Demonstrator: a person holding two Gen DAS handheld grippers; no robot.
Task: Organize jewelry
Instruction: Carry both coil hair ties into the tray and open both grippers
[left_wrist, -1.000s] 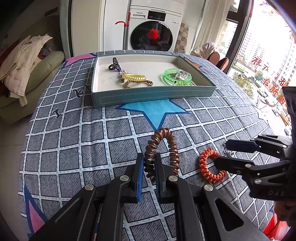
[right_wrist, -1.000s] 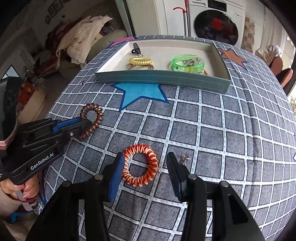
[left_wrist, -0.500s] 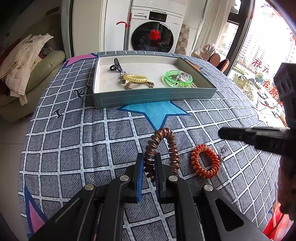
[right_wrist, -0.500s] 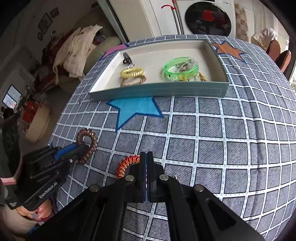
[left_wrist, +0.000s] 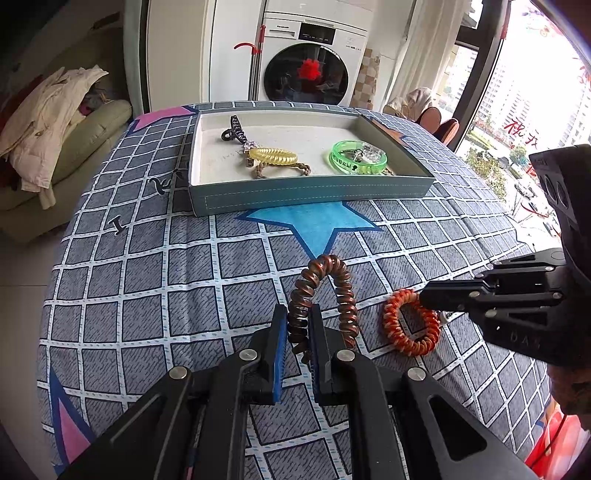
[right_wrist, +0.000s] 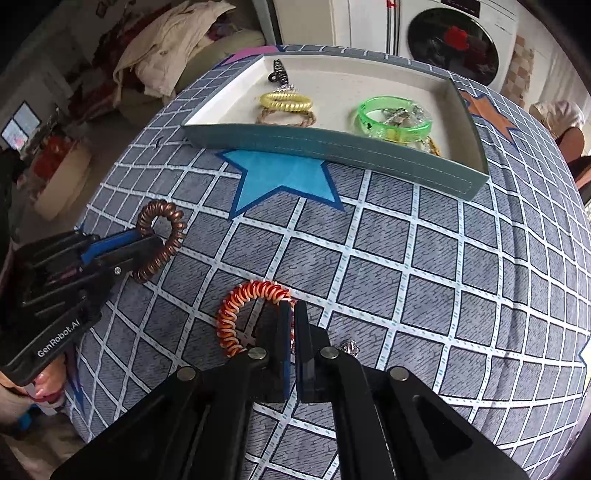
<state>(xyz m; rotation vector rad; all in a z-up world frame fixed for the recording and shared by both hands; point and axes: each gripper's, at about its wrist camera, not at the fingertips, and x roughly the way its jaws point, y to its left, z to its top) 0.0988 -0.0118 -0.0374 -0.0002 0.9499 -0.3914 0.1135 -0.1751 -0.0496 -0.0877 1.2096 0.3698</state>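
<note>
On the bench (left_wrist: 147, 258), covered by a grey checked cloth with a blue star (left_wrist: 314, 225), a shallow grey tray (left_wrist: 310, 194) sits at the far side. Tray contents: green bangle (left_wrist: 357, 158) at right with small silvery pieces inside it, too tangled to identify; yellow coil band (left_wrist: 273, 156) lying on a braided brown loop (left_wrist: 282, 169); dark hair clip (left_wrist: 234, 131) toward the back left.

Behind the bench: washing machine (left_wrist: 310, 66); sofa with heaped clothes (left_wrist: 48, 122) to the left.

Left claw (left_wrist: 297, 347) closed on a brown coil band (left_wrist: 321, 295), loop standing up off the cloth.

Right claw (right_wrist: 291, 343) closed on an orange coil band (right_wrist: 240, 314) near the bench's front edge; its near side is hidden behind the fingers. Small silvery charm (right_wrist: 350, 347) just beside the right claw, detail unclear.
</note>
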